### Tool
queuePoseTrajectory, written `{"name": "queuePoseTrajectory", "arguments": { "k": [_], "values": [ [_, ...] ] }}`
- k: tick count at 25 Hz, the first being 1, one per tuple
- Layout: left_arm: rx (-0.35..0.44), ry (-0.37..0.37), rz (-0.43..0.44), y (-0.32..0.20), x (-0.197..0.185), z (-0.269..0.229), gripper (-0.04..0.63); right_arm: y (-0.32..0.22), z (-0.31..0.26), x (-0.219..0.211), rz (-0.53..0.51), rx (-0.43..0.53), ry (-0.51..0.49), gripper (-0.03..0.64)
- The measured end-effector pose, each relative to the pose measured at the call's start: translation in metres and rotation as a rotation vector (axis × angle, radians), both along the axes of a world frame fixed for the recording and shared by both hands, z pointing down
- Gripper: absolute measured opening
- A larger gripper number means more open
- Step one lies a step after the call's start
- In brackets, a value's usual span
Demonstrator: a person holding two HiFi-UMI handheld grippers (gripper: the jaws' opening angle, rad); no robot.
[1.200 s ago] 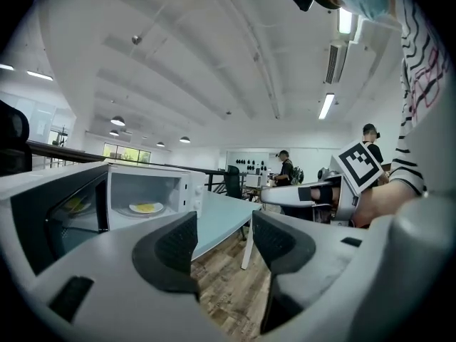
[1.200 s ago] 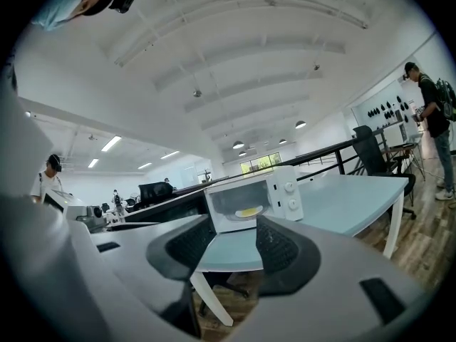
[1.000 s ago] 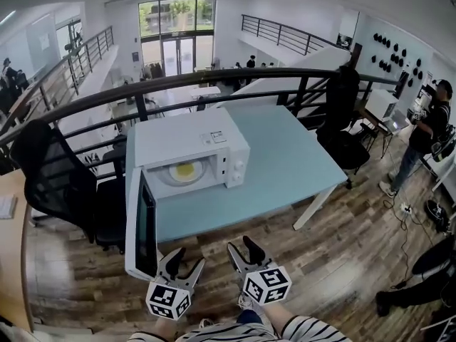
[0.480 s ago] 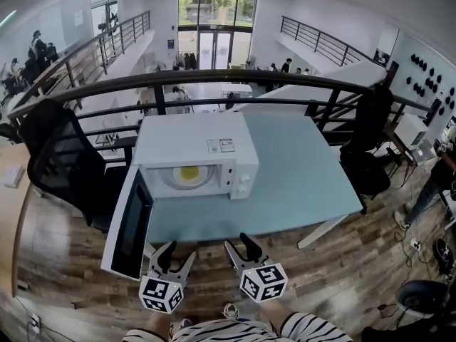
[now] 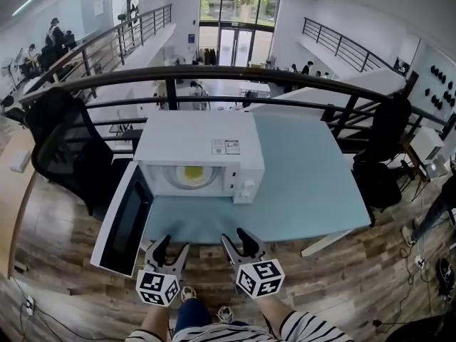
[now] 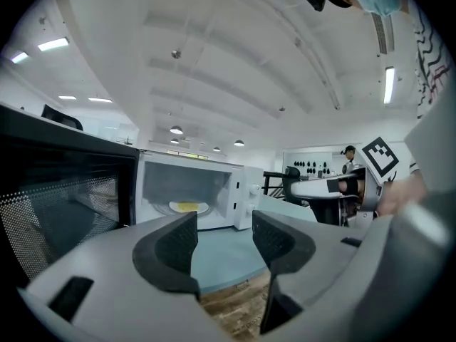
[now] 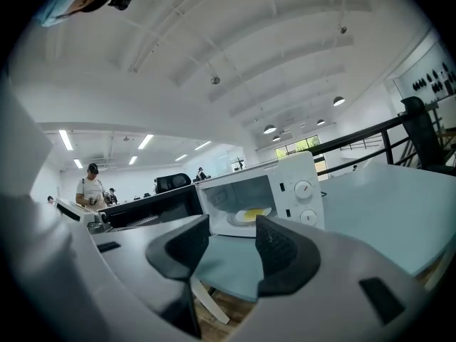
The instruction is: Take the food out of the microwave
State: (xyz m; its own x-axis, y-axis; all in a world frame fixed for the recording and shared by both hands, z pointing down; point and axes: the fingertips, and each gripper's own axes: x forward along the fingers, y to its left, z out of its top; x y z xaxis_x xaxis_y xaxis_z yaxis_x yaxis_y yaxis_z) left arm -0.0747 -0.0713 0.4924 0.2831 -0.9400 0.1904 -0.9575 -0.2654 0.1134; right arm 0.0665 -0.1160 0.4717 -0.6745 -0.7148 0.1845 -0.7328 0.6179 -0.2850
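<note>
The pale blue rectangular counter [image 5: 306, 191] fills the middle of the head view, standing on a wood-plank floor [image 5: 342, 276] beside a dark curved metal railing [image 5: 285, 73]. On the counter's left part sits a boxy white microwave oven [image 5: 192, 137] with two round dials on its right-hand panel. Its dark-windowed door [image 5: 121, 223] is swung wide open to the left — out past the counter's near edge. Two grey tongs, each backed by a marker cube, hover side by side over the floor just short of that edge, both aimed at the oven. The left tongs [image 5: 173, 245] are in line with the open cavity, the right tongs [image 5: 236, 236] nearer the dial panel. Both pairs stand spread, nothing between their dark pads (only counter and floor show through the gaps). Inside the cavity lies a pale round plate [image 5: 174, 180], and on it the yellow food [image 5: 192, 172] — well apart from either tool.
</note>
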Motion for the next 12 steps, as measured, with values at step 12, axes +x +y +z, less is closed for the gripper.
{"name": "queuePoseTrajectory", "arguments": {
  "k": [12],
  "values": [
    [-0.049,0.053,-0.004,-0.069,-0.028,0.040,0.222,-0.068,0.037,-0.038,0.038,-0.029,0.006,0.201]
  ]
}}
